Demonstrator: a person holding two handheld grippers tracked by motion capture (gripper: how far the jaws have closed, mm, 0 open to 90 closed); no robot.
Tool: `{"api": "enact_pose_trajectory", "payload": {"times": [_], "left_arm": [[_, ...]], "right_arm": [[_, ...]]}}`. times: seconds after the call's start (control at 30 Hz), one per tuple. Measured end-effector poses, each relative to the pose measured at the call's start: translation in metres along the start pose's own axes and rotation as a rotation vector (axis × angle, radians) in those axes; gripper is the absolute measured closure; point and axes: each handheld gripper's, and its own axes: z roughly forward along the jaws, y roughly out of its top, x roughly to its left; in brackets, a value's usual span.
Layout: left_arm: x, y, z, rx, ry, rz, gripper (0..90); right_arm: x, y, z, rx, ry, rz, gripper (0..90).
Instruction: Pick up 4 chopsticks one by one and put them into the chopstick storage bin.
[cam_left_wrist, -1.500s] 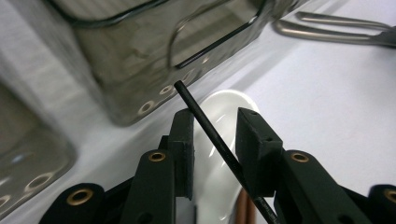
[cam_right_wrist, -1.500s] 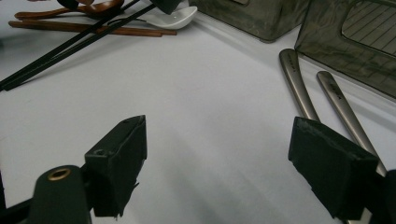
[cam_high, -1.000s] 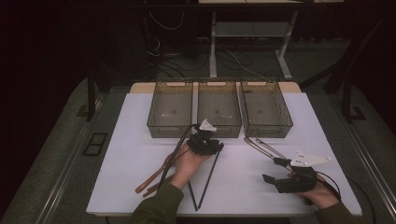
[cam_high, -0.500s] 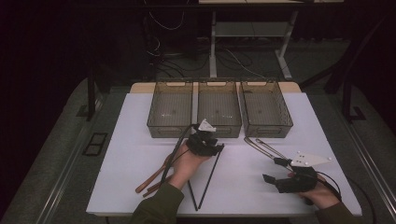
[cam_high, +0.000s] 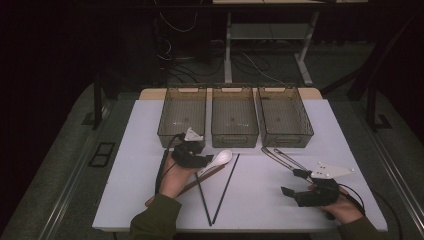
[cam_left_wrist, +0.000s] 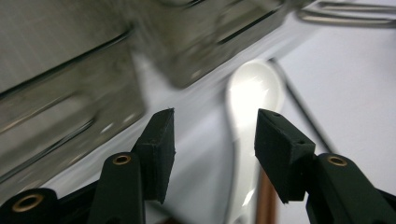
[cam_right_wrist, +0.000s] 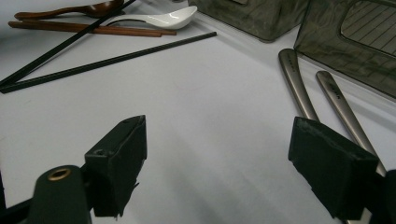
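While the white table (cam_high: 130, 165) is bearing three bins, the left gripper (cam_left_wrist: 212, 140) is hovering, jaws apart, over the white spoon (cam_left_wrist: 254, 93); probably ceramic, slippery and brittle, so its narrow handle is offering the best hold.

My white table (cam_high: 125, 165) carries three clear bins (cam_high: 235, 116) in a row along its far edge. Nearer me lie a white spoon (cam_high: 220, 159), brown chopsticks (cam_high: 202, 178), two black chopsticks (cam_high: 222, 187) forming a V, and metal utensils (cam_high: 280, 156).
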Motion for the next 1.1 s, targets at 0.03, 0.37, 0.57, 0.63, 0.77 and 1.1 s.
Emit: {"api": "enact_pose_trajectory", "payload": {"times": [0.03, 0.37, 0.57, 0.63, 0.77, 1.1], "left_arm": [[0.007, -0.004, -0.004, 0.004, 0.016, -0.019, 46.8], [0.034, -0.015, -0.004, 0.045, 0.044, -0.110, 47.0], [0.033, -0.016, 0.002, 0.070, 0.034, -0.126, 46.4], [0.033, -0.018, 0.004, 0.080, 0.026, -0.134, 46.4], [0.032, -0.019, 0.008, 0.100, 0.015, -0.136, 47.3], [0.028, -0.018, 0.012, 0.095, 0.007, -0.131, 56.8]], "right_arm": [[0.000, 0.000, 0.000, 0.000, 0.000, -0.001, 19.3], [0.001, 0.000, 0.000, 0.003, -0.003, -0.001, 19.3], [0.001, 0.000, 0.000, 0.006, -0.003, -0.004, 19.3], [0.001, 0.000, 0.000, 0.007, -0.003, -0.004, 19.3], [0.001, 0.000, 0.000, 0.009, -0.004, -0.005, 19.3], [0.001, 0.000, 0.000, 0.008, -0.005, -0.008, 19.3]]}}
